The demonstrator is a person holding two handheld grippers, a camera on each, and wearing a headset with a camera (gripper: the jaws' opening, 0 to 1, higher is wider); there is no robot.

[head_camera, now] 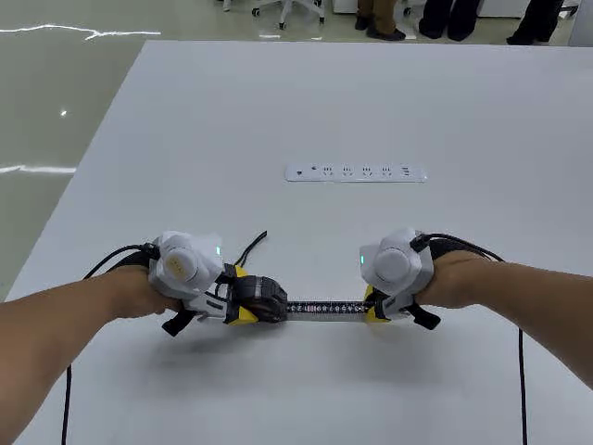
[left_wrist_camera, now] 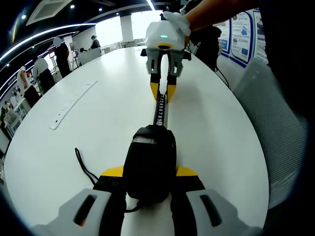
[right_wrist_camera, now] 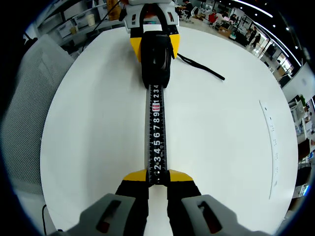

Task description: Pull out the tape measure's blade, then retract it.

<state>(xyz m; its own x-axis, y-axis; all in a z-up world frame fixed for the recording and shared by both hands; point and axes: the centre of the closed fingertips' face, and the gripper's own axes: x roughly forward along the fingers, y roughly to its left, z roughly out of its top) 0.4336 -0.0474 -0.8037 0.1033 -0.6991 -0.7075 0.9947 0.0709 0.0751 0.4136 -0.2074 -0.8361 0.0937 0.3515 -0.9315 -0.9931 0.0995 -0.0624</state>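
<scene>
Presently, from the head view: near the middle of the tabletop's (head_camera: 371, 102) near edge, black tape measure case (head_camera: 262, 298) pinched in the left gripper (head_camera: 243, 304), with a short run of blade (head_camera: 326, 307) stretched flat across to the right gripper (head_camera: 375, 308), closed on the blade's end; power strip (head_camera: 356, 172) well apart, toward the far edge. From the left gripper view: both yellow-tipped fingers (left_wrist_camera: 112, 172) pressed against the case's sides. From the right gripper view: fingers nipping only the first numerals of the blade, numbers running straight to the case, loose strap (right_wrist_camera: 201, 66) lying on the tabletop beside it. Likely trouble: with so little blade in that pinch, could slip free under spring tension and whip back into the case. Might also kink if lifted or twisted off the tabletop. Could turn the case in its grip if pulled off-line. Best fed back slowly, never released outright.
</scene>
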